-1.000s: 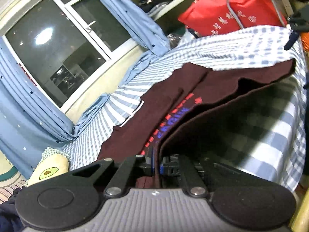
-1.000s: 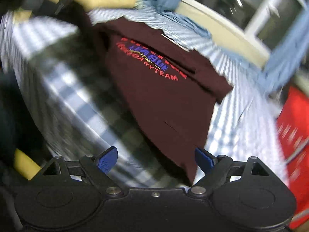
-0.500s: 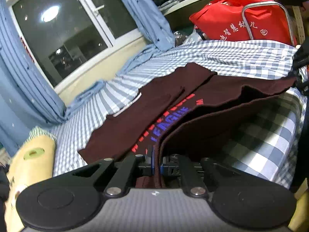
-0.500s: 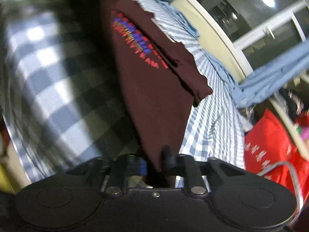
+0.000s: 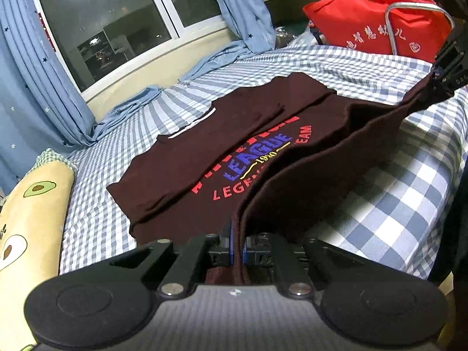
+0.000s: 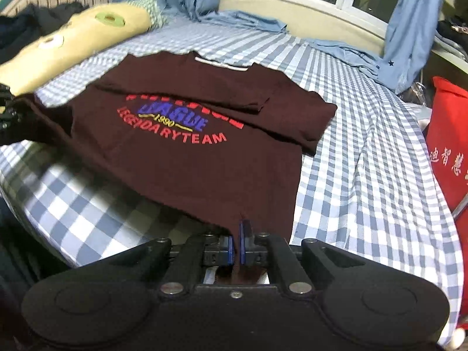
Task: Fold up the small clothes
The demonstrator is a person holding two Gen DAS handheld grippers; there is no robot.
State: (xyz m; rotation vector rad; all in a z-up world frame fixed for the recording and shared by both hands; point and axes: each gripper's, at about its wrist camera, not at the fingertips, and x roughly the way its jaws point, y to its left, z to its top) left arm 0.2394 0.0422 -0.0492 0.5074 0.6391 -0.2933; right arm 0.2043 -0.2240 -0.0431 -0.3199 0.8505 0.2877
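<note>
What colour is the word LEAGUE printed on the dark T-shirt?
Blue, on the maroon T-shirt; the word LEAGUE reads clearest in the left wrist view.

Dim, ceiling-lamp glare, fisheye-bent edges

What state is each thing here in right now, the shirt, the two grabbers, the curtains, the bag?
Maroon T-shirt: sleeves folded in, hem lifted off bed.
Left gripper: shut on hem corner.
Right gripper: just closed, shut on other hem corner.
Blue curtains: drawn apart.
Red bag: upright.
</note>
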